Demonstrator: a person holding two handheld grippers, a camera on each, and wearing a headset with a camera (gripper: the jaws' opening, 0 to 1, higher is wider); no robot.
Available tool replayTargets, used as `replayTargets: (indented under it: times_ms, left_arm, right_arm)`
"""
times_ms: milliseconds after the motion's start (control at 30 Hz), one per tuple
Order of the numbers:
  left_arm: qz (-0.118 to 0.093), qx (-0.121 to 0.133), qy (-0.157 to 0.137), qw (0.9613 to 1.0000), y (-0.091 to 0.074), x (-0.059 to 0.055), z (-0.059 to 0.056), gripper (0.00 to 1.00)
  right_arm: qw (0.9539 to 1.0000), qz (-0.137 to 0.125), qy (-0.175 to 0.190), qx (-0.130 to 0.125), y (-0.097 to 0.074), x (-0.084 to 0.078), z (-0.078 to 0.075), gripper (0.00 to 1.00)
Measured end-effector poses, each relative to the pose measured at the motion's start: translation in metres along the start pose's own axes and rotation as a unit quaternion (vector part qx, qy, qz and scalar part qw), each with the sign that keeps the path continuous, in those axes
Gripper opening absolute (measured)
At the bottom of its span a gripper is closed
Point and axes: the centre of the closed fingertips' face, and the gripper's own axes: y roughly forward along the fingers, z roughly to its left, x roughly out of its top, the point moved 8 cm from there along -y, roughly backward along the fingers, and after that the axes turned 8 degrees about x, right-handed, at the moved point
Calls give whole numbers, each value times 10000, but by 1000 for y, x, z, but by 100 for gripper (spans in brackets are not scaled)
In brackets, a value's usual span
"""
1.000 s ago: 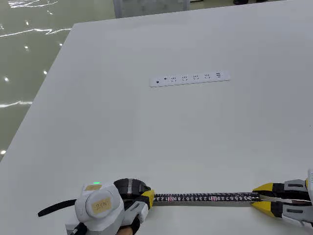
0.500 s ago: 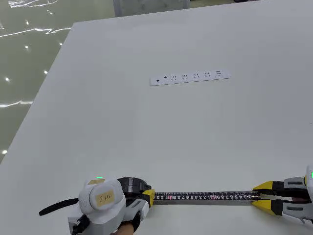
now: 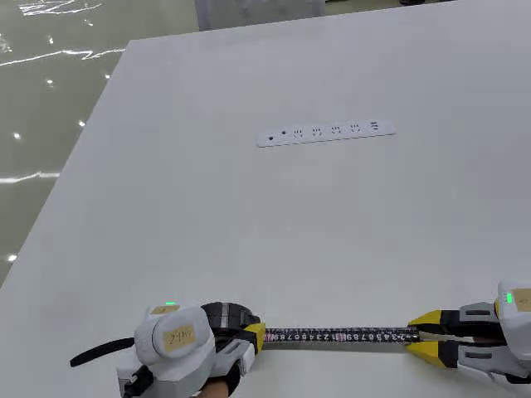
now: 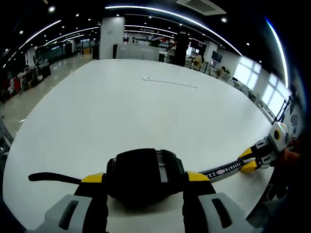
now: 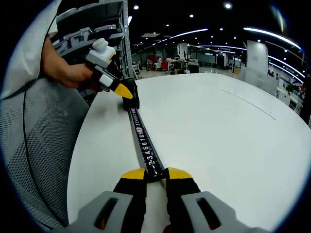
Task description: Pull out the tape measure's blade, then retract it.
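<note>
In the head view, the left gripper (image 3: 245, 336) clamps the tape measure case (image 3: 222, 318) at the near edge of the white table (image 3: 249, 215). The blade (image 3: 340, 336) runs flat along the tabletop to the right gripper (image 3: 427, 338), which pinches its far end. A power strip (image 3: 323, 133) lies well apart, further up the table. A moderate stretch of blade is out, so I judge the pull-out step done or nearly so, with the retraction not yet made. The next move calls for the case to be held firm while the blade end is walked back toward it (a sudden release would probably let the blade whip home).

In the left gripper view, the jaws stand wide, their yellow tips pressed against either side of the black case, which fills the gap between them. A black strap (image 4: 48, 178) trails from the case across the table. The blade leaves toward the other gripper.

In the right gripper view, the jaws are almost together, grasping the blade's end between their yellow tips. The low numerals sit just beyond them. The blade runs straight ahead to the case, held by the other gripper in a person's hand (image 5: 68, 73).
</note>
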Motion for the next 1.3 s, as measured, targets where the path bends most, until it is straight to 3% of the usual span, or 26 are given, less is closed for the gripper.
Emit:
replayTargets:
  times_ms: [633,1300]
  left_arm:
    - [35,-53,-67,10000,0,0,1,59]
    - [47,-118,-235,9996,-1,0,3,58]
  right_arm:
    - [9993,-309,38,190,26,8,2,13]
    - [9978,-402,-12,522,51,24,1,12]
